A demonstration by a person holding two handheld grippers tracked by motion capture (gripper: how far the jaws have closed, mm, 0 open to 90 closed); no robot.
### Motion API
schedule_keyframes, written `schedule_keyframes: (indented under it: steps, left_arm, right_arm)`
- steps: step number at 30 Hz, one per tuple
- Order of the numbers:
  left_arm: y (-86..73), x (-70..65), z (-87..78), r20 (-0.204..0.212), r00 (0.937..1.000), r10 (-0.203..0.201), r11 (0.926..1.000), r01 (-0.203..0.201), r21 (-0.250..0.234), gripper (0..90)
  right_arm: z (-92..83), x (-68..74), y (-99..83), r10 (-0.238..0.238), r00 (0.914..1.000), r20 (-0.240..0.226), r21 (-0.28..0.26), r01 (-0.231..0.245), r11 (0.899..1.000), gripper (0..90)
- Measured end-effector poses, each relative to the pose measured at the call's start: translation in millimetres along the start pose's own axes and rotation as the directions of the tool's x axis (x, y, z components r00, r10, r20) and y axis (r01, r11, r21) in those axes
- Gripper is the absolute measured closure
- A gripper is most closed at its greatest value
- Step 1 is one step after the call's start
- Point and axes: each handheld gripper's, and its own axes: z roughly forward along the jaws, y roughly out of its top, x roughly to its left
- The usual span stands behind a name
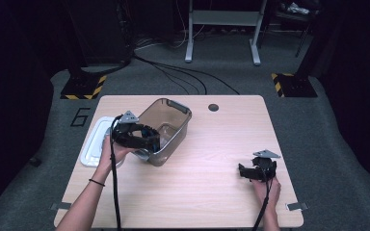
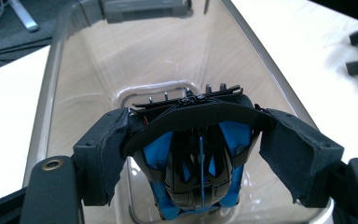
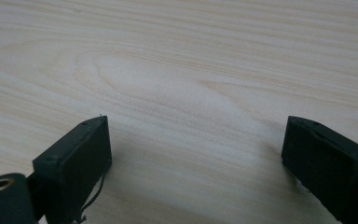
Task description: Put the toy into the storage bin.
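Gripping the black-and-blue toy car [image 2: 198, 163] over the clear plastic tub [image 2: 51, 93], left tongs [image 2: 200, 154] risked slip; right tongs [image 3: 200, 163] rested released.

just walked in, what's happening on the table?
A person works with a claw in each hand. The left claw is shut on a black and blue toy car, holding it inside the mouth of a clear plastic bin that is tipped on the wooden table. A white lid lies flat beside the bin, at its left in the high view. The right claw sits low over the table near the person, open, with nothing between its pads.
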Motion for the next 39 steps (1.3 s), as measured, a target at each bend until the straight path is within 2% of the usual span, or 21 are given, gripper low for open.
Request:
schedule_keyframes:
  steps: [3,16,24,28,39]
  left_arm:
    - [-0.9,-1.5,0.2,0.002,0.9998,0.022,0.9994,-0.022,0.028,25.5]
    - [-1.8,-1.9,-2.2,-0.001,0.9991,0.043,0.9978,-0.043,0.051,25.5]
    - [-2.4,-1.3,-3.2,0.007,0.9983,0.058,0.9944,-0.059,0.088,25.5]
    - [-2.6,-0.7,-2.6,0.014,0.9981,0.061,0.9925,-0.062,0.105,25.5]
    - [-6.1,0.1,-5.4,-0.004,0.9990,0.045,0.9944,-0.045,0.096,25.2]
  right_arm:
    - [0.0,0.0,0.0,0.000,1.0000,0.000,0.000,0.000,1.000,7.4]
    - [0.0,0.0,0.0,0.000,1.0000,0.000,0.000,0.000,1.000,7.4]
    - [0.0,0.0,0.0,0.000,1.0000,0.000,0.000,0.000,1.000,7.4]
    - [0.0,0.0,0.0,0.001,1.0000,0.000,0.000,-0.001,1.000,7.4]
    - [0.0,0.0,0.0,0.000,1.0000,0.000,0.000,0.000,1.000,7.4]
